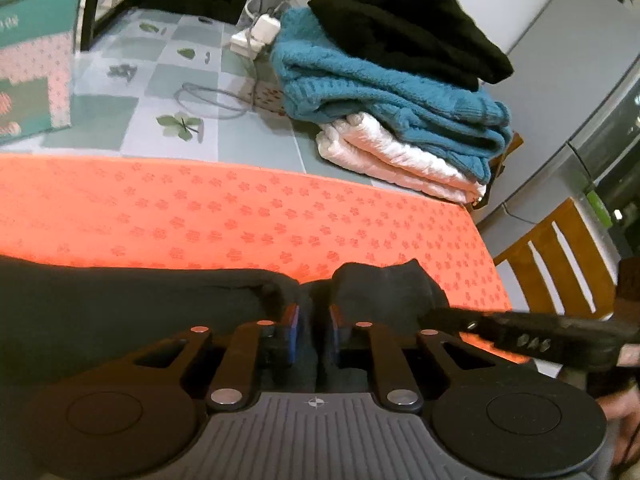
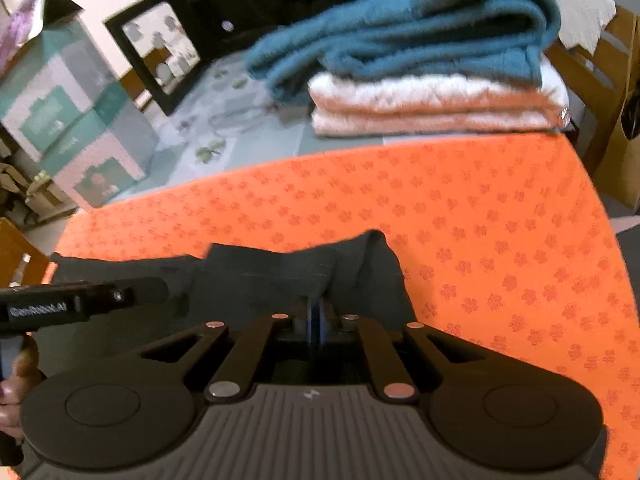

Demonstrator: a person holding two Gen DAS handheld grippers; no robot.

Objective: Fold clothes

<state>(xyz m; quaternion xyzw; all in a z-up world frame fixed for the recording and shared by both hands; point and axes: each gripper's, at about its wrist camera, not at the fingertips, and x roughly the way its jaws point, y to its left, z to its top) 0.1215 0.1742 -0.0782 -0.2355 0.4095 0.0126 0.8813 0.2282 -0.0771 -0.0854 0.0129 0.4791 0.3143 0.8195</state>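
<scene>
Left tongs (image 1: 313, 320) stood a little apart with dark garment (image 1: 120, 312) bunched between the pads — whether it was truly pinched, I couldn't tell. Right tongs (image 2: 316, 322) were pressed together on a fold of the same cloth. The garment lay at the near edge of the orange mat (image 1: 240, 208), partly doubled over. A fold looked in hand; next called for carrying both held edges evenly across. Folded stack (image 1: 400, 92) sat behind.

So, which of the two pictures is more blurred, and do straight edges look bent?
Right wrist view: blurrier, the blue sweater and boxes smeared. Left wrist view: sharper, though the other gripper is smeared. Both views: fisheye bends the orange mat's edge.
</scene>
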